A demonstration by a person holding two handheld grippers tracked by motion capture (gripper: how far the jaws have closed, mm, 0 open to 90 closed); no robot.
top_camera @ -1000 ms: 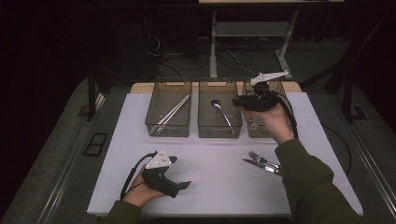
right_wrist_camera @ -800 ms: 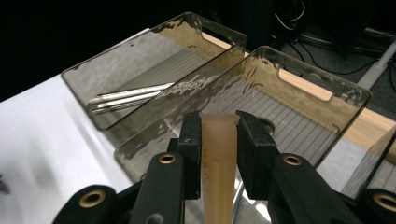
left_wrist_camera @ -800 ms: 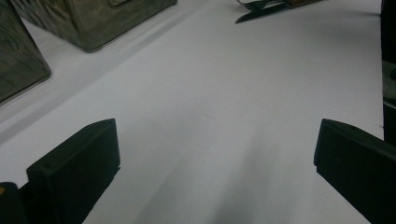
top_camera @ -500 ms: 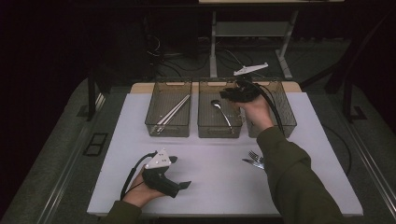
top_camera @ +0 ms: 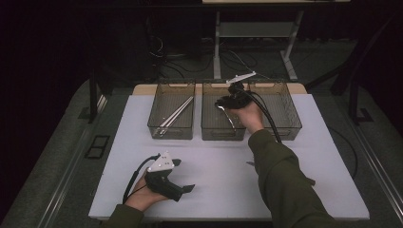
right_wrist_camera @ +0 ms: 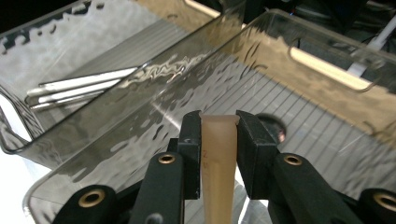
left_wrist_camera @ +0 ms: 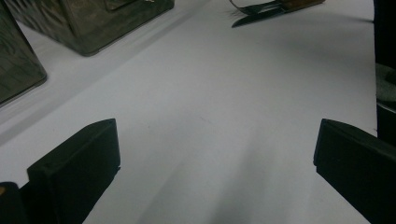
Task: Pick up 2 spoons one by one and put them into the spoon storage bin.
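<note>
My right gripper (top_camera: 221, 103) hovers over the middle clear bin (top_camera: 222, 134), shut on a utensil's tan handle (right_wrist_camera: 218, 154), which stands upright between its jaws in the right gripper view. A spoon (top_camera: 228, 116) lies in that bin under the gripper. The left bin (top_camera: 170, 133) holds long metal sticks (top_camera: 176, 113), also seen as sticks (right_wrist_camera: 79, 88) in the right gripper view. My left gripper (top_camera: 187, 189) rests on the white table top (top_camera: 214, 185) at the front left, jaws wide apart with nothing between them. A fork and a knife (left_wrist_camera: 275, 6) lie on the table beyond it.
A third clear bin (top_camera: 286, 129) stands to the right of the middle one. The person's right sleeve (top_camera: 280, 180) covers most of the loose cutlery (top_camera: 250, 164) on the table. Cables and a stand's legs lie on the floor behind the table.
The right gripper has moved left and down with the tan-handled utensil, from above the right bin to over the middle bin. The left gripper has stayed put.
</note>
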